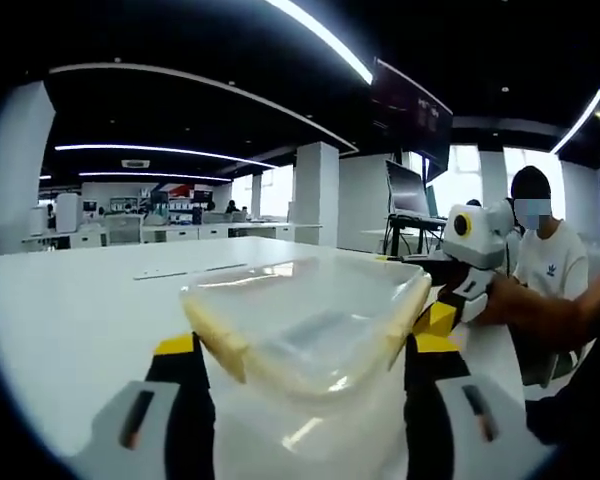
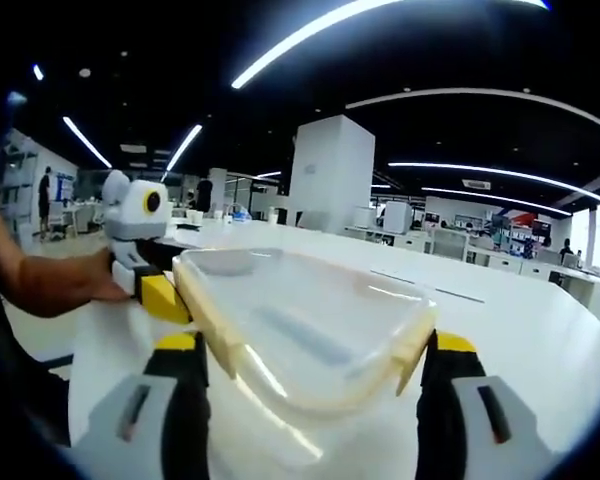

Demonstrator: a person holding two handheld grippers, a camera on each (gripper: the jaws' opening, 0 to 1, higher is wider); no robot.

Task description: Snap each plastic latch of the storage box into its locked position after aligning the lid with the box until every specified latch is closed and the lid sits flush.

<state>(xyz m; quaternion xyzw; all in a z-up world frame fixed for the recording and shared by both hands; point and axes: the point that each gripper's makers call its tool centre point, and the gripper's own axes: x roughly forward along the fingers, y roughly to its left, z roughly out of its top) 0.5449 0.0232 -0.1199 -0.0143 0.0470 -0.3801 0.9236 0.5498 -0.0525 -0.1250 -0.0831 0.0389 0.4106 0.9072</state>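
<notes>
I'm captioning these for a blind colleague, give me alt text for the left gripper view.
A clear plastic storage box with its lid on sits on a white table, between the left gripper's open yellow-tipped jaws. The right gripper, held by a hand, reaches the box's far right side; behind is an open office with a seated person.
</notes>
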